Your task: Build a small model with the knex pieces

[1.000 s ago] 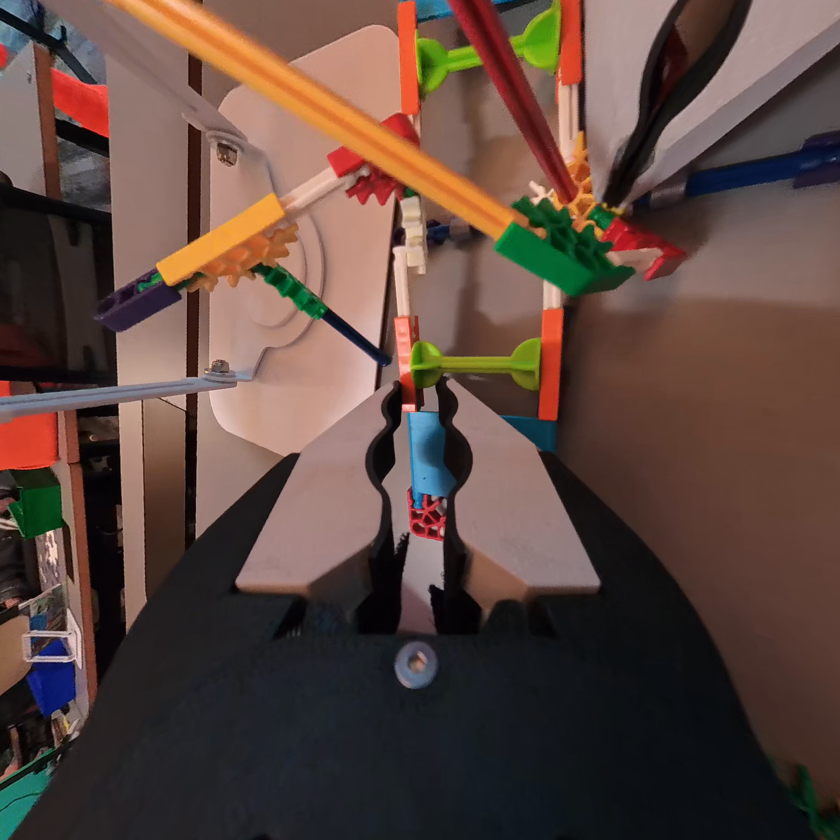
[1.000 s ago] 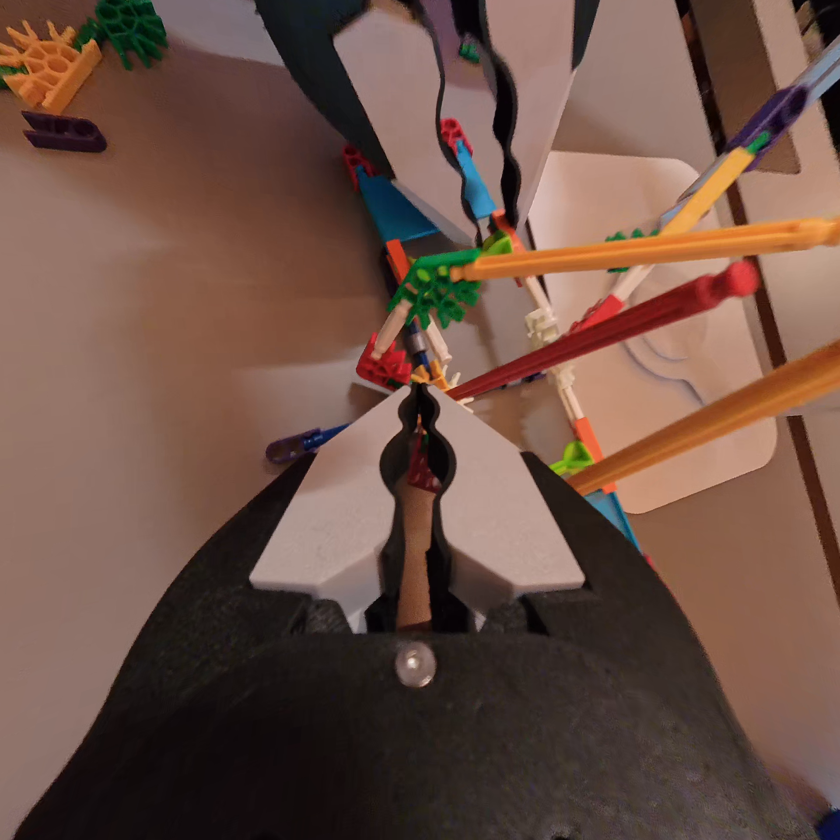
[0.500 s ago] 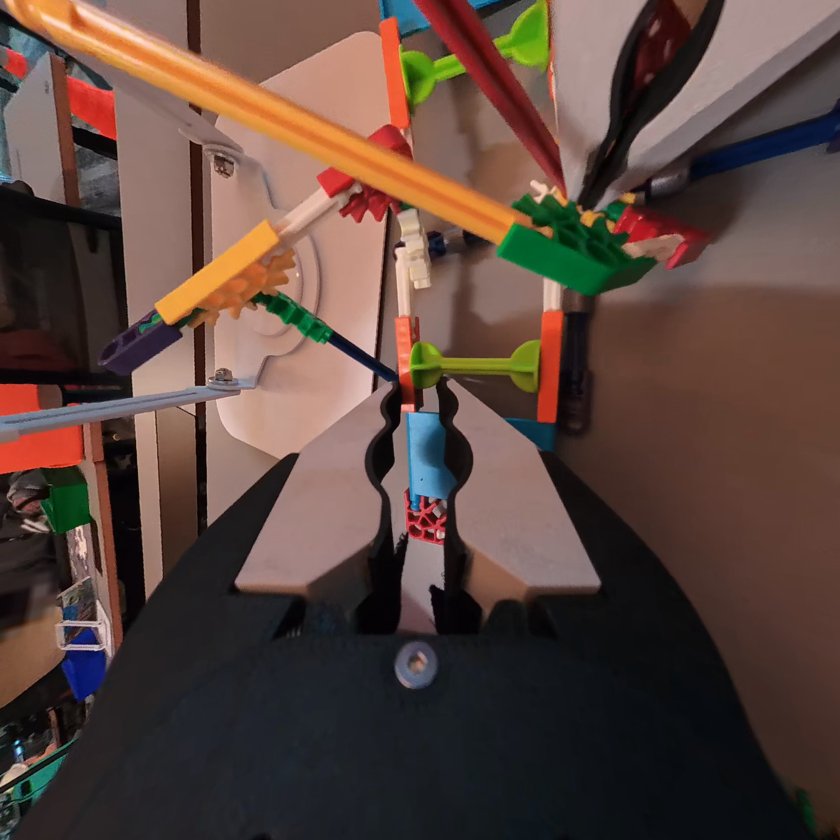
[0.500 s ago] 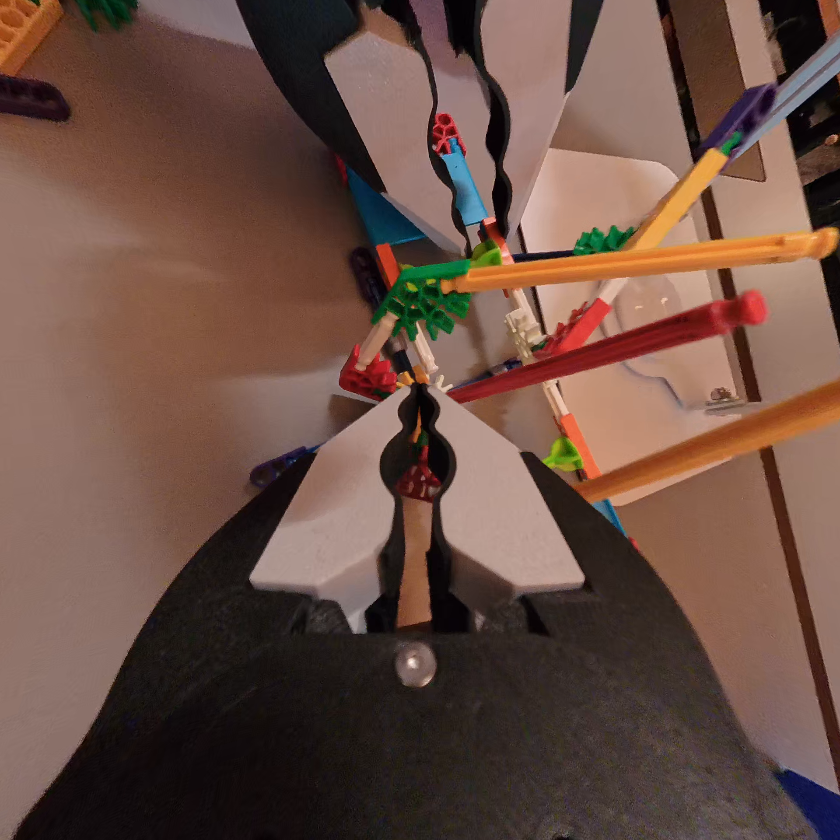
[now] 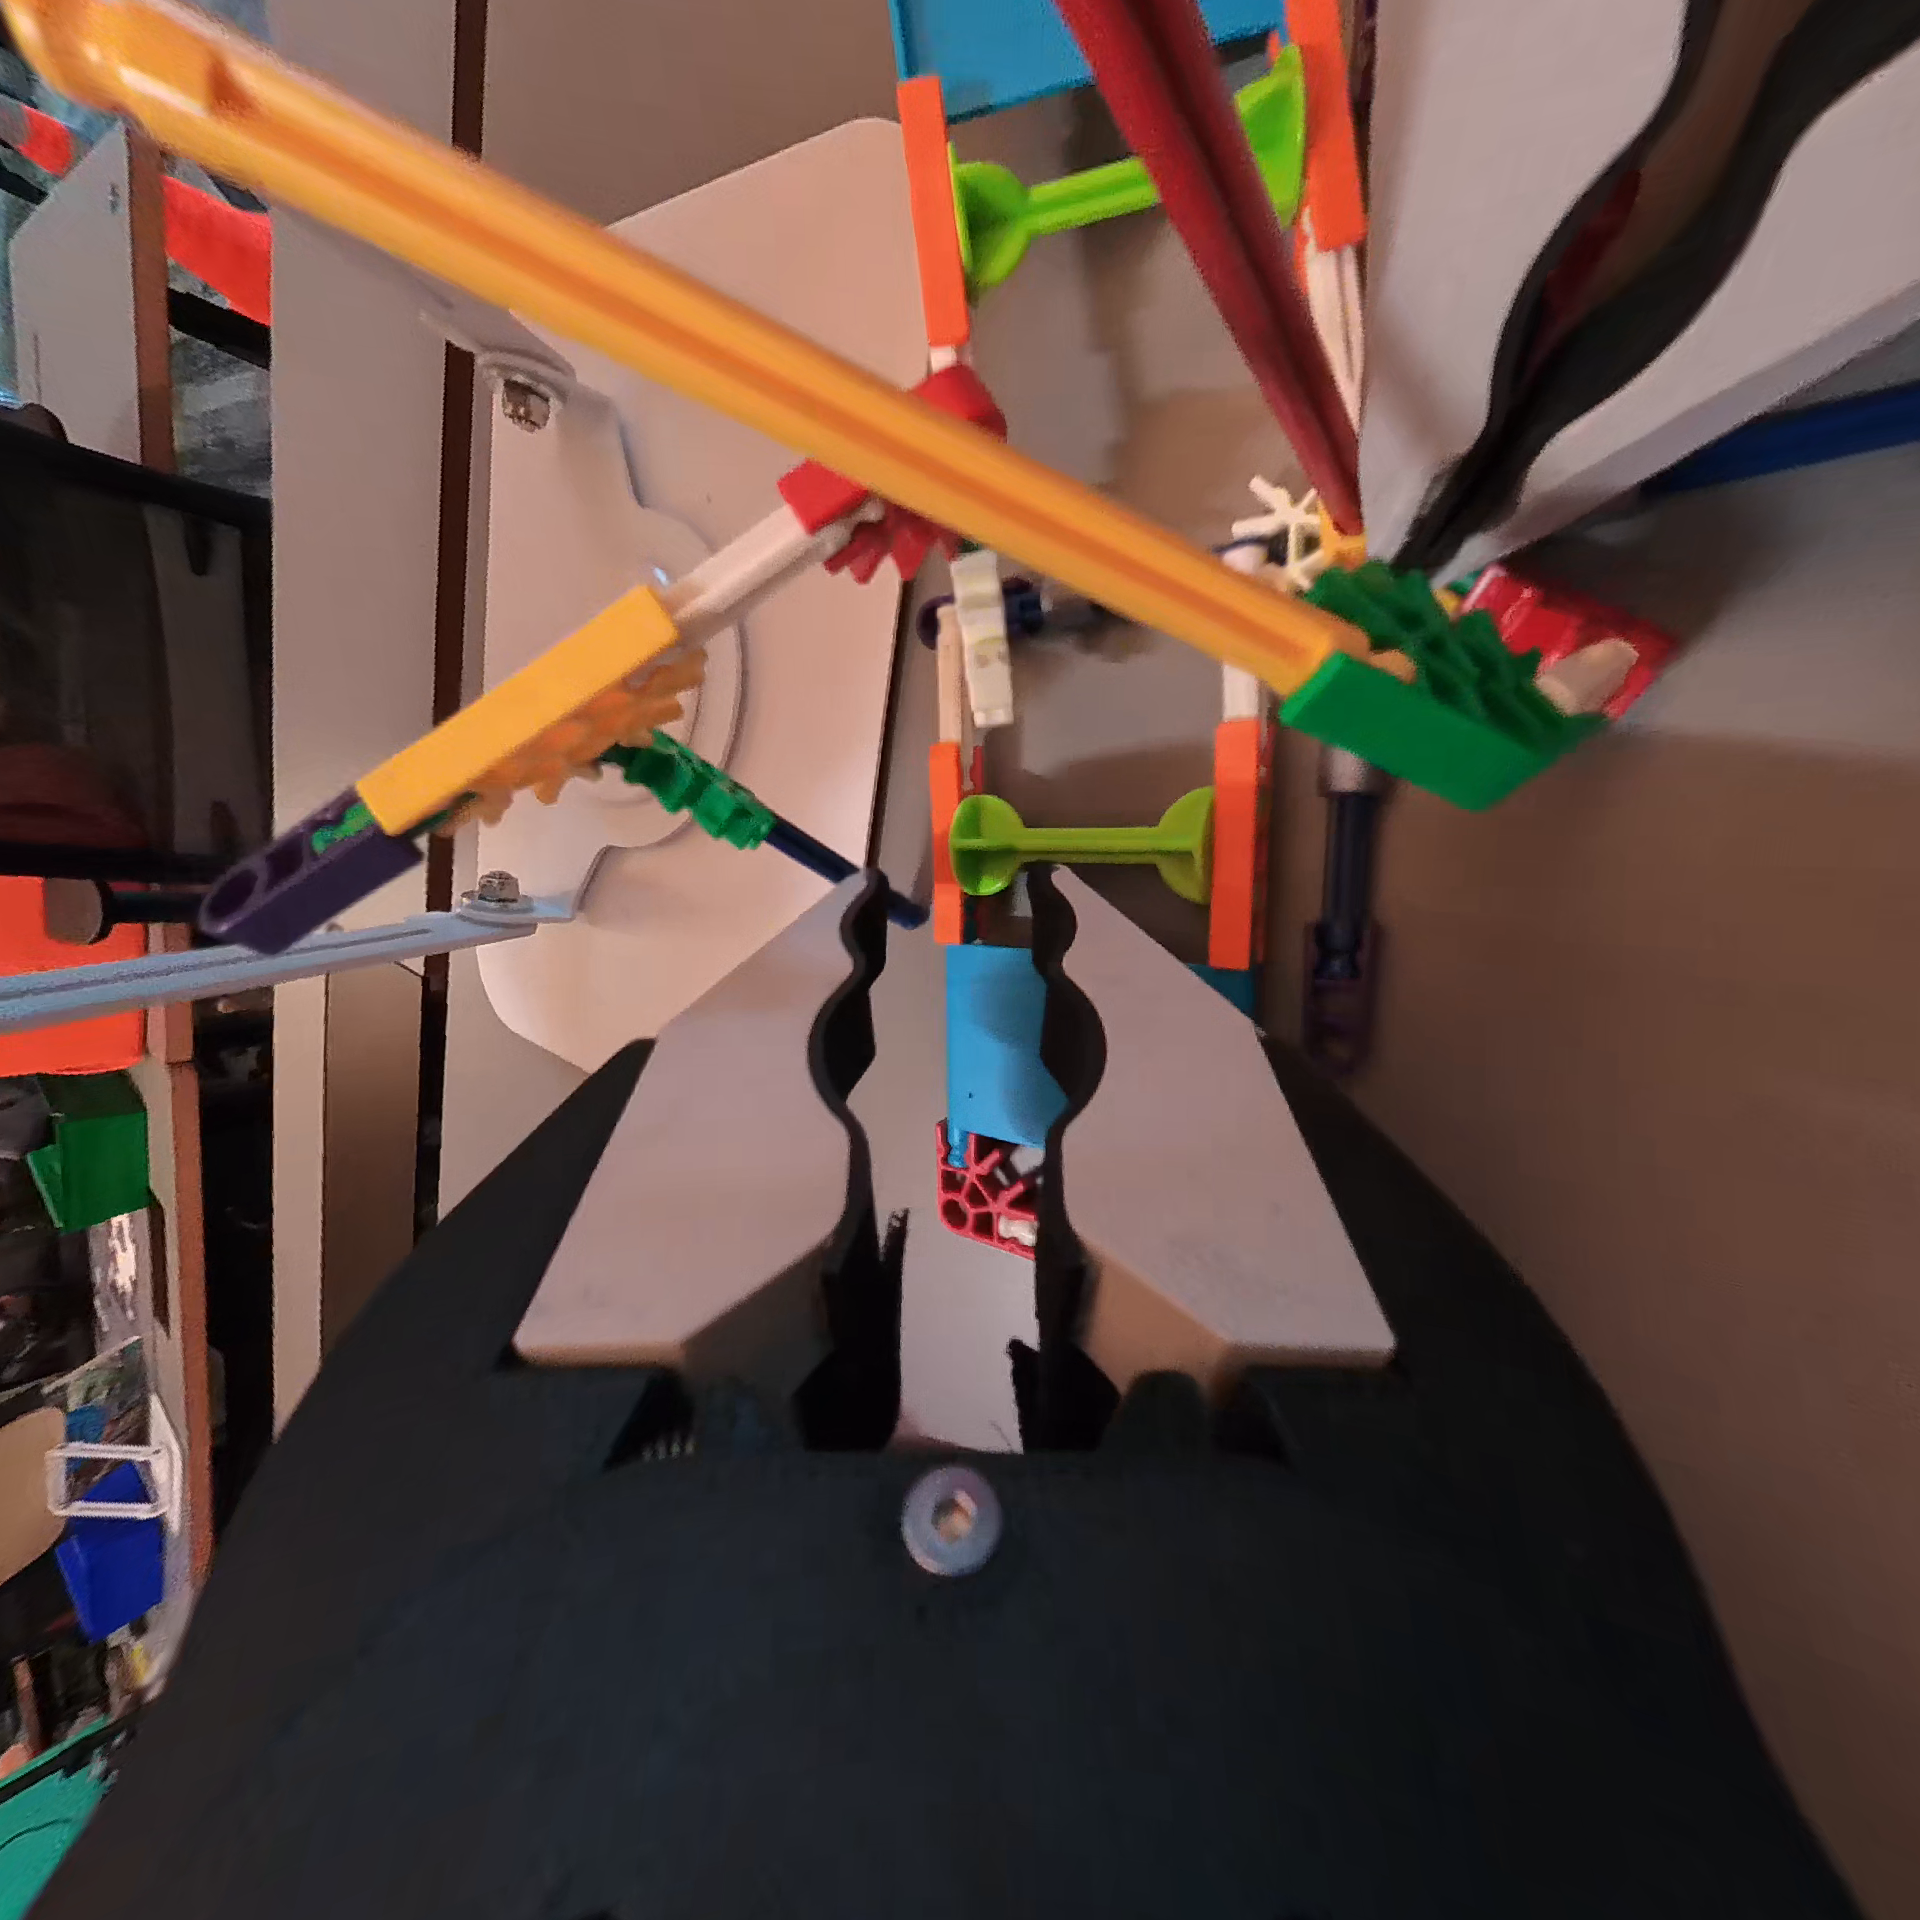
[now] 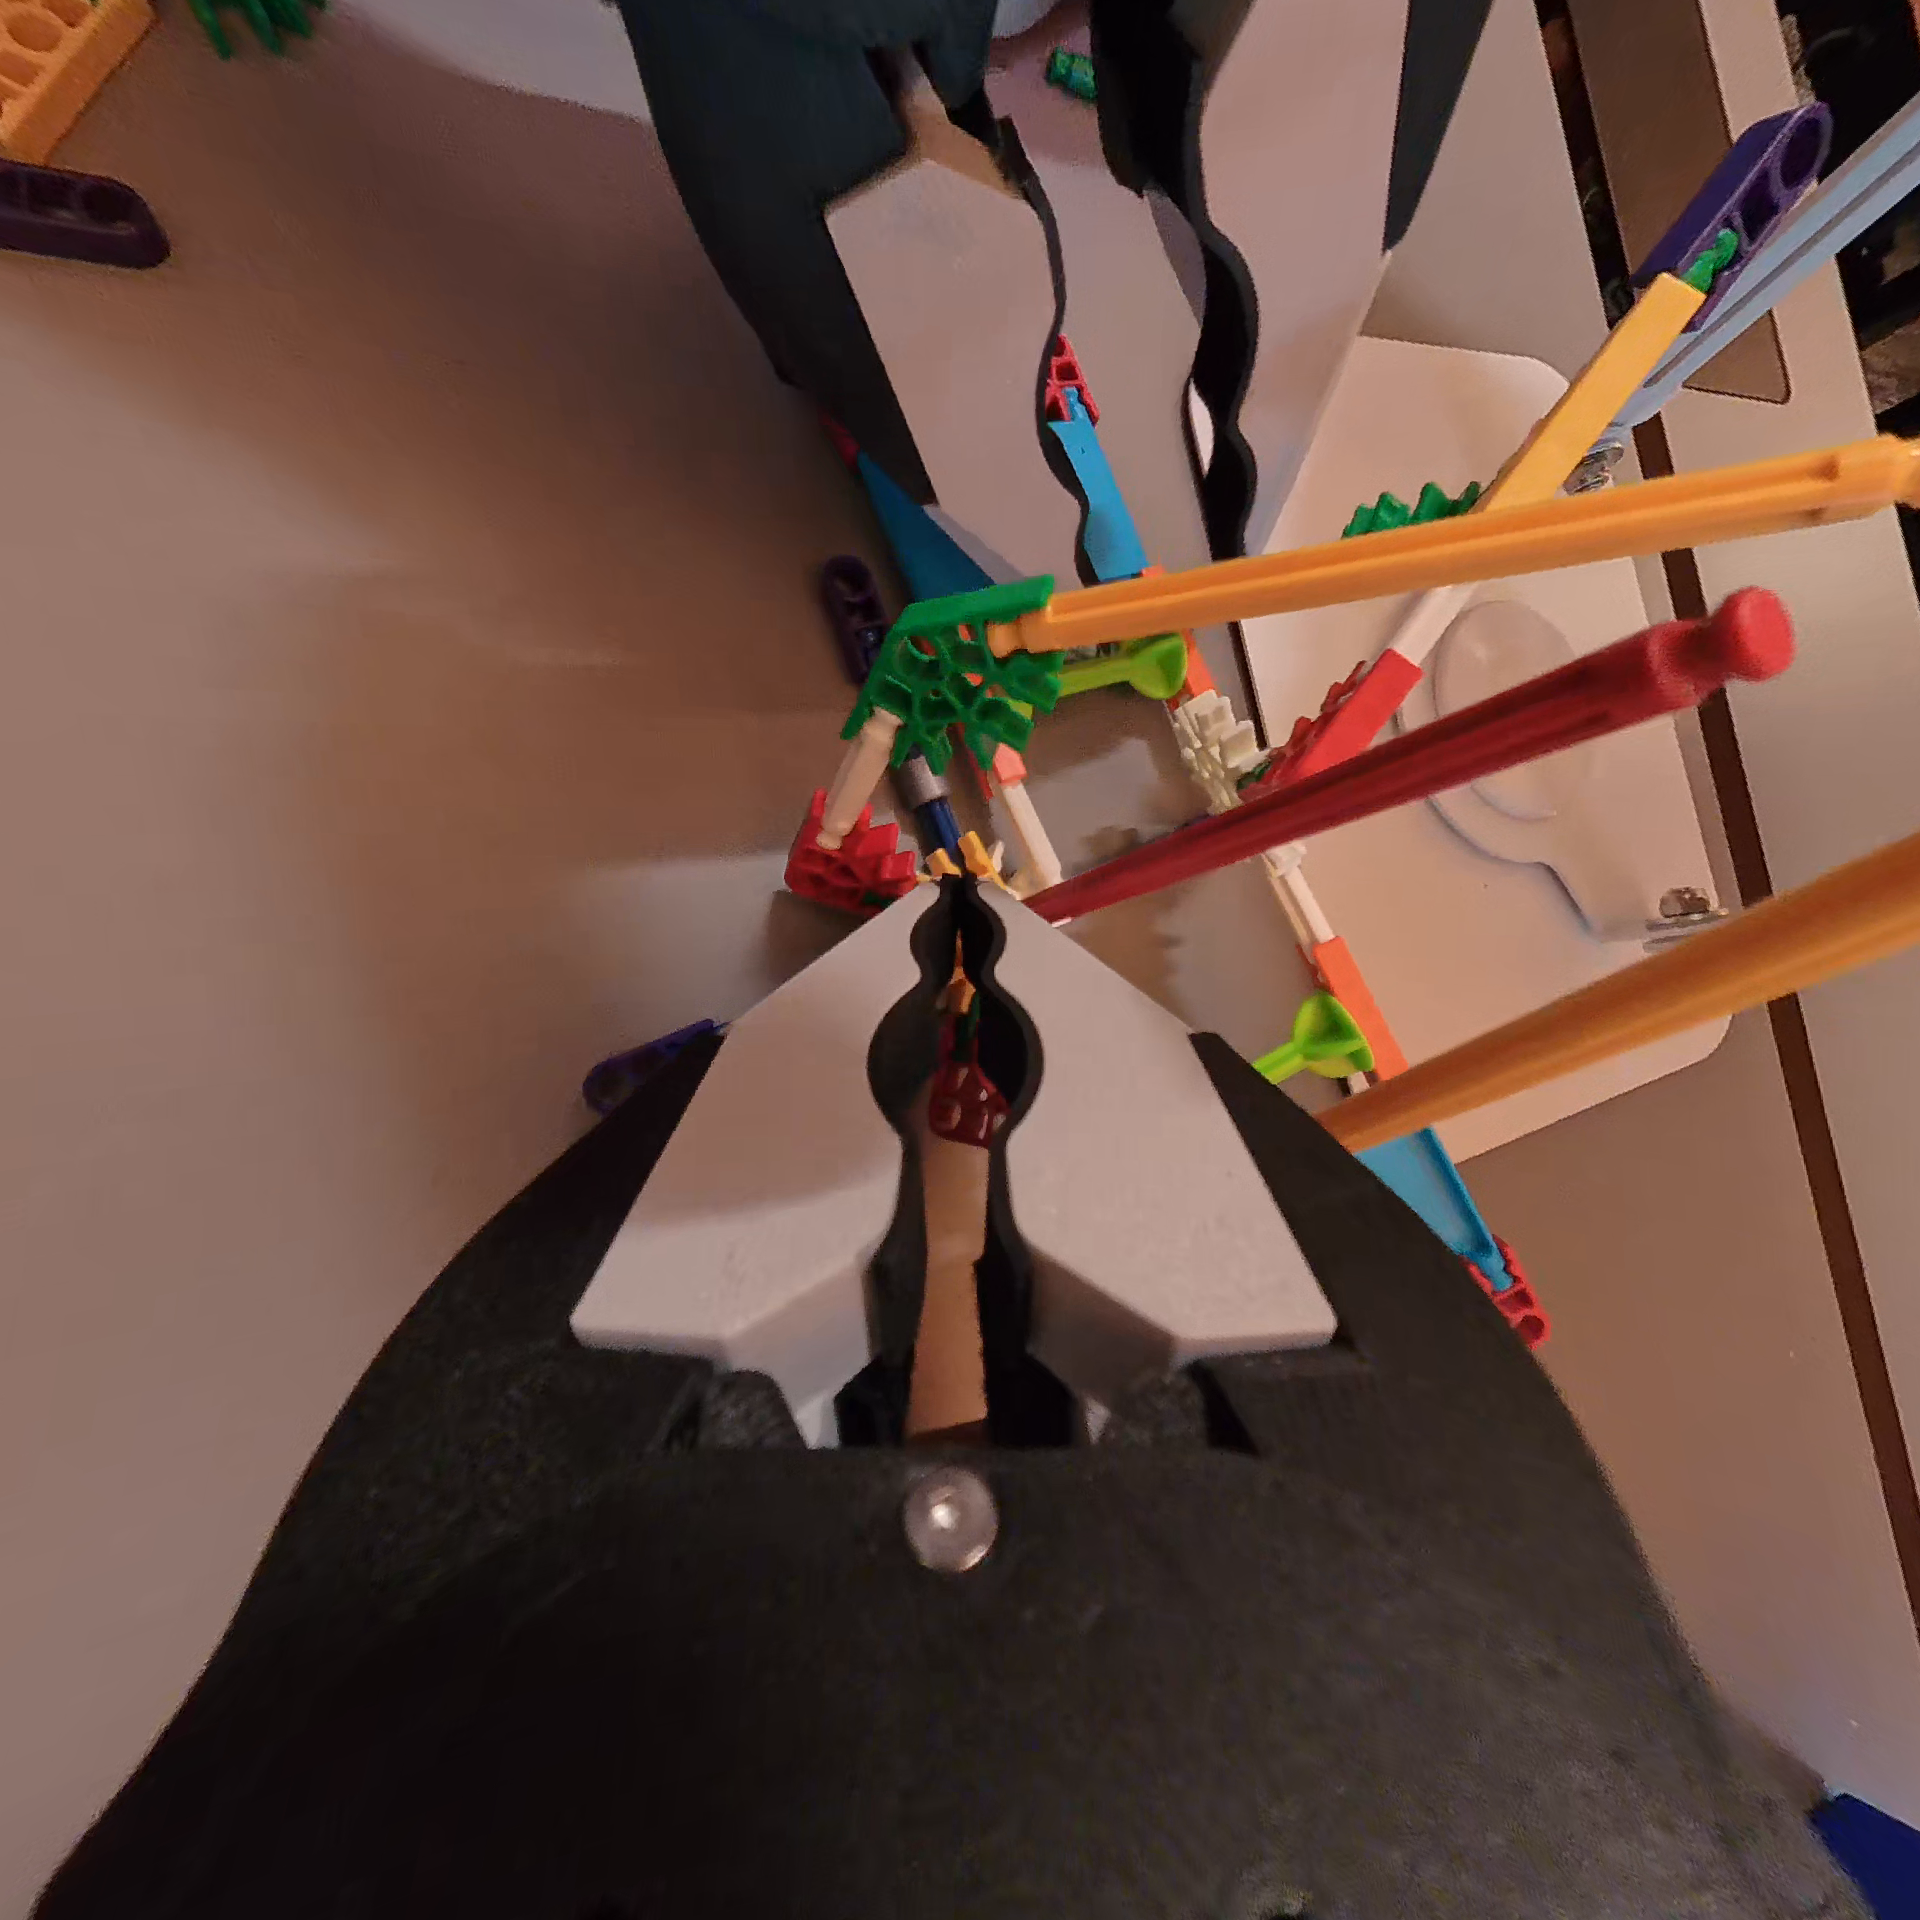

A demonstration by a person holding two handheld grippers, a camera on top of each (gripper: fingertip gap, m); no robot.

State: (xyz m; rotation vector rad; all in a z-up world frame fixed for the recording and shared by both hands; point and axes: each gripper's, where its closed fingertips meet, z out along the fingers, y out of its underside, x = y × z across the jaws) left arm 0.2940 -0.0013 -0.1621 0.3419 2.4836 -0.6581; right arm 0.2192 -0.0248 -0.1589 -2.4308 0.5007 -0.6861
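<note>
Left fingers (image 5: 831, 1039) now wider around blue piece (image 5: 992, 1049)

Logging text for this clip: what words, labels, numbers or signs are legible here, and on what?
None legible.
The rod-and-connector toy model and the white plate show no print.
Packaging on the shelves at the left wrist view's left edge: marks too blurred to read.

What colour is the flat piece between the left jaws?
Light blue. The flat piece shows best in the left wrist view.
</note>
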